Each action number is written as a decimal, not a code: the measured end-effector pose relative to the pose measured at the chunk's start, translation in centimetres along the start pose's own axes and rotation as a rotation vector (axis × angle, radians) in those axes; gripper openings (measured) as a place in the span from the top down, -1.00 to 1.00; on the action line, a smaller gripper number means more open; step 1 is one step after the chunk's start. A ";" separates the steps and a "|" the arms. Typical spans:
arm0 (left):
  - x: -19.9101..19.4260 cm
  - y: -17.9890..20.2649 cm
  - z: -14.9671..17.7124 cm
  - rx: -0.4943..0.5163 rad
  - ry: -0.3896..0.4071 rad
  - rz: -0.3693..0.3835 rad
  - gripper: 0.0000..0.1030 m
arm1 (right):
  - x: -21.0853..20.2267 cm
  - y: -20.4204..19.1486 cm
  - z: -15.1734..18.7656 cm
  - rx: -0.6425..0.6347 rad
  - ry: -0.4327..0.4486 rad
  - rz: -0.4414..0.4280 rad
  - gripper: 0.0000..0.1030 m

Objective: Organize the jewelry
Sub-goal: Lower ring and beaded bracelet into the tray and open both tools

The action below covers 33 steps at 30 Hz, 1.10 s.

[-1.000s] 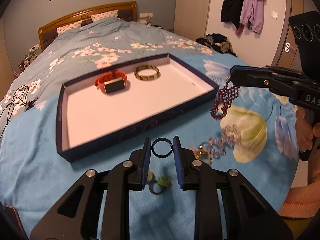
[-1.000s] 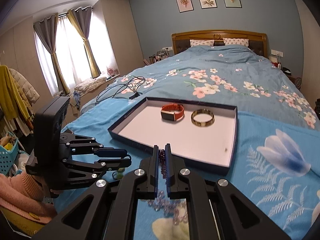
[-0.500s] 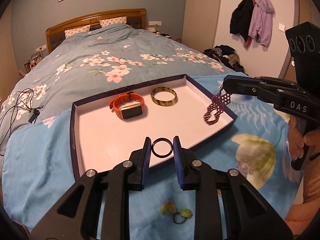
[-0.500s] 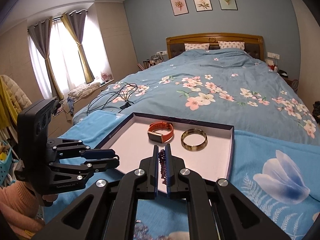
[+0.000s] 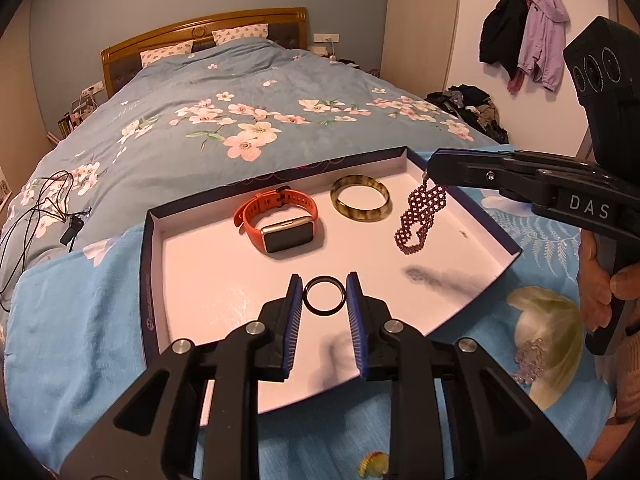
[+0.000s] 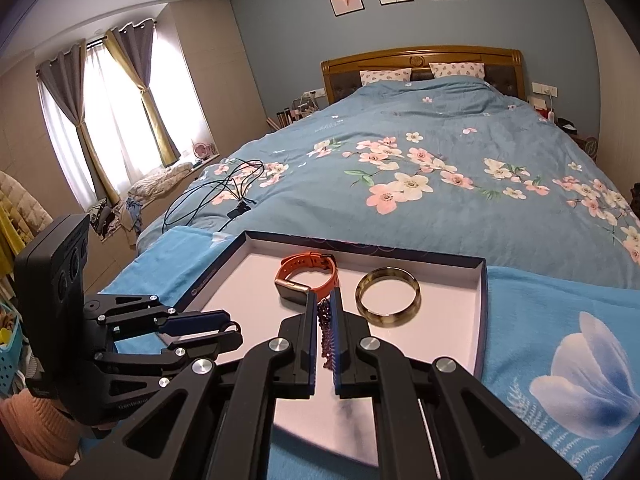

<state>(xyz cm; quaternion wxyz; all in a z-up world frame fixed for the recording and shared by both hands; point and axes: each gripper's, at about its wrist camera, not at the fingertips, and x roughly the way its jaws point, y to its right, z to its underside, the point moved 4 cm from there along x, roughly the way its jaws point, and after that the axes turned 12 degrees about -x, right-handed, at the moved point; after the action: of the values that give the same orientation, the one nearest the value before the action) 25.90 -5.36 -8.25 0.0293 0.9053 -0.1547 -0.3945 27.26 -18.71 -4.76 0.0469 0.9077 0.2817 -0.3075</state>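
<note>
Both grippers have advanced over the tray (image 5: 149, 264). My left gripper (image 5: 324, 294) clamps a black ring (image 5: 324, 296); my right gripper (image 6: 325, 332) pinches the beaded bracelet (image 5: 420, 218).

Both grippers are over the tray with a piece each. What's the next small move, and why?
Probably lower the right gripper slightly and release. Its beaded bracelet hangs over bare floor of the tray, right of the bangle and the orange watch. The left gripper, holding the black ring, can follow.
</note>
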 end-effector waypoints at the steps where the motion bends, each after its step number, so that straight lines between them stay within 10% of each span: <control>1: 0.1 -0.1 -0.1 0.001 -0.002 -0.002 0.56 | 0.3 0.1 0.0 0.007 -0.003 -0.006 0.91; 33: 8.0 -1.6 -2.5 -0.067 -0.106 -0.056 0.56 | 5.3 4.0 2.3 0.125 -0.141 0.044 0.82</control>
<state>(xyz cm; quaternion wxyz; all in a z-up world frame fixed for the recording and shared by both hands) 33.24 -6.46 -12.43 0.0405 0.8857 -0.1173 -0.4474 31.70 -20.09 -10.04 0.0166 0.8909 0.2379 -0.3865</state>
